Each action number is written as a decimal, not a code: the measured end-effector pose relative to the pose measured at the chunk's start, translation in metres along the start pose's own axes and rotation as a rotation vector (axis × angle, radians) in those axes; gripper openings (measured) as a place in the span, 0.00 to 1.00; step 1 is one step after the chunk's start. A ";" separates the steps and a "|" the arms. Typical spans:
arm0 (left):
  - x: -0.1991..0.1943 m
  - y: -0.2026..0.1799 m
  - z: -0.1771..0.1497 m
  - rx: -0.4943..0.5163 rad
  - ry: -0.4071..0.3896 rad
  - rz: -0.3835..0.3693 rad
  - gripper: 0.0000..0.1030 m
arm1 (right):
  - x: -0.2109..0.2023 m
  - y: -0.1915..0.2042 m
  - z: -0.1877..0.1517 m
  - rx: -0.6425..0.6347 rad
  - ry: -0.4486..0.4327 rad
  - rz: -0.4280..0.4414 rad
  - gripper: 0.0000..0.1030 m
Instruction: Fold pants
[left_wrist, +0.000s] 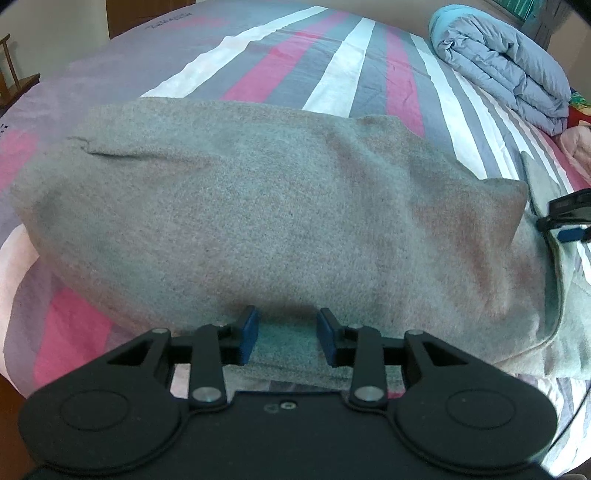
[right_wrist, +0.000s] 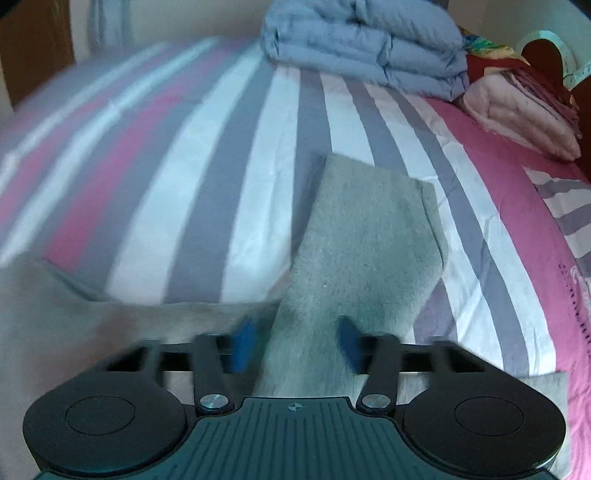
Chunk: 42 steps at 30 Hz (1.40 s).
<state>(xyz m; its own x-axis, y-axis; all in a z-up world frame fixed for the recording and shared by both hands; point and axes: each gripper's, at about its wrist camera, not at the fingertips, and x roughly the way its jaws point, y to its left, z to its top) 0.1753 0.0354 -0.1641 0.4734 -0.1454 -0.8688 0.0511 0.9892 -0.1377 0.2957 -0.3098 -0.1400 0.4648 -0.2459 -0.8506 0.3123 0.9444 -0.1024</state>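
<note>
Grey fleece pants (left_wrist: 258, 221) lie on the striped bed, folded into a broad slab that fills the left wrist view. My left gripper (left_wrist: 288, 334) is open at the near edge of the pants, its blue pads on either side of the cloth edge. My right gripper (right_wrist: 297, 341) is open, low over a grey pant leg (right_wrist: 369, 240) that stretches away from it. The right gripper also shows in the left wrist view (left_wrist: 565, 218) at the far right, over the cloth. The right wrist view is motion-blurred.
The bed sheet (left_wrist: 351, 74) has pink, grey and white stripes. A folded blue-grey duvet (right_wrist: 365, 40) sits at the head of the bed, with pink folded bedding (right_wrist: 517, 110) beside it. A wooden door (right_wrist: 33, 48) stands at far left.
</note>
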 end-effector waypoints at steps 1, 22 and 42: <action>0.000 0.001 0.001 -0.004 0.003 -0.010 0.30 | 0.013 -0.006 0.000 0.020 0.024 -0.011 0.44; 0.002 -0.016 -0.004 0.064 -0.013 0.039 0.41 | -0.087 -0.159 -0.133 0.321 -0.083 0.236 0.04; 0.004 -0.025 -0.005 0.078 -0.019 0.086 0.41 | -0.086 -0.110 -0.105 -0.062 -0.164 0.146 0.43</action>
<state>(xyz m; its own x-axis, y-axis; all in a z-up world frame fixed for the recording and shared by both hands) 0.1711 0.0099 -0.1663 0.4957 -0.0598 -0.8665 0.0773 0.9967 -0.0246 0.1344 -0.3694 -0.1095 0.6316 -0.1328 -0.7638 0.1824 0.9830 -0.0201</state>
